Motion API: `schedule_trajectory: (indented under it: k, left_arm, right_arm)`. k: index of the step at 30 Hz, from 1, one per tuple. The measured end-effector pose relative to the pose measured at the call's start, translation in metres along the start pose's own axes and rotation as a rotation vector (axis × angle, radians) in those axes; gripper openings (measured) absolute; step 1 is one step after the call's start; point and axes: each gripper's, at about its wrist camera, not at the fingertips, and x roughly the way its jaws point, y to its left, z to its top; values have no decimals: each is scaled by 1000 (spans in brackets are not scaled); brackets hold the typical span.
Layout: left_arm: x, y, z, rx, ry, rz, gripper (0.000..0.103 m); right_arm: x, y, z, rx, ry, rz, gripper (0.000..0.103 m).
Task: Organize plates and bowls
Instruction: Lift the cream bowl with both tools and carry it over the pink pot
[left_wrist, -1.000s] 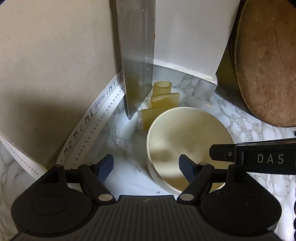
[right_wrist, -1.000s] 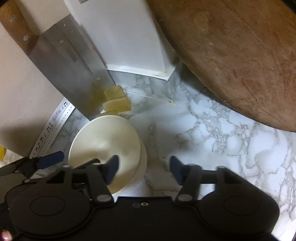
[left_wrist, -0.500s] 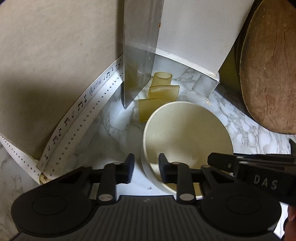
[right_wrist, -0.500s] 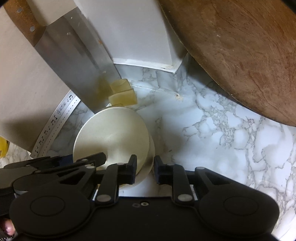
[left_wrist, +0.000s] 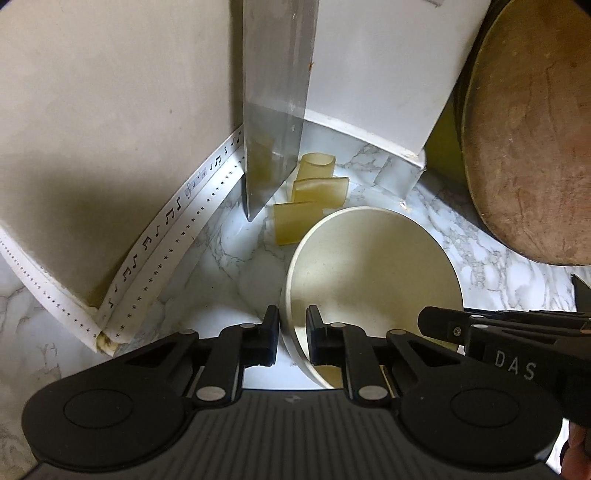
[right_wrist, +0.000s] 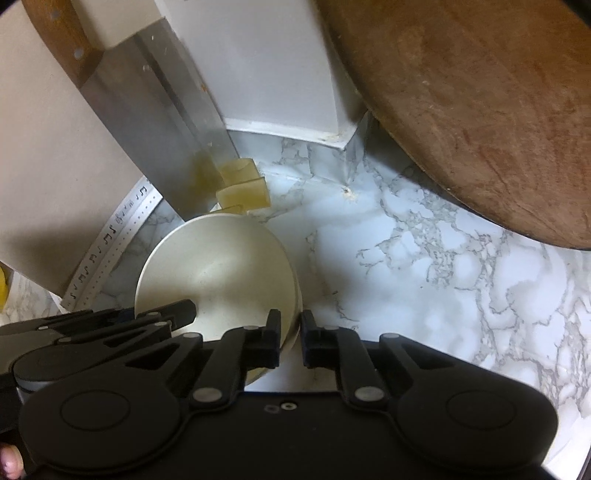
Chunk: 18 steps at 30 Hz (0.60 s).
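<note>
left tongs (left_wrist: 291, 338) and right tongs (right_wrist: 290, 339) just closed, pinching opposite rims of cream bowl (left_wrist: 373, 273), likely for a steady two-handed lift.

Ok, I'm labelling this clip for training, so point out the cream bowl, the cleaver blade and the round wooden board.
cream bowl (left_wrist: 373, 273): left wrist view, on its inner wall.
cleaver blade (right_wrist: 162, 136): right wrist view, on the flat steel face.
round wooden board (right_wrist: 480, 110): right wrist view, on its brown face.
</note>
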Motion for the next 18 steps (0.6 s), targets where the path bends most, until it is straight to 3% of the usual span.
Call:
schedule_trajectory:
  k: [18]
  left_arm:
    - [-97, -23, -28, 66, -40, -68, 15]
  right_arm:
    - [-101, 0, -34, 18, -78, 6, 11]
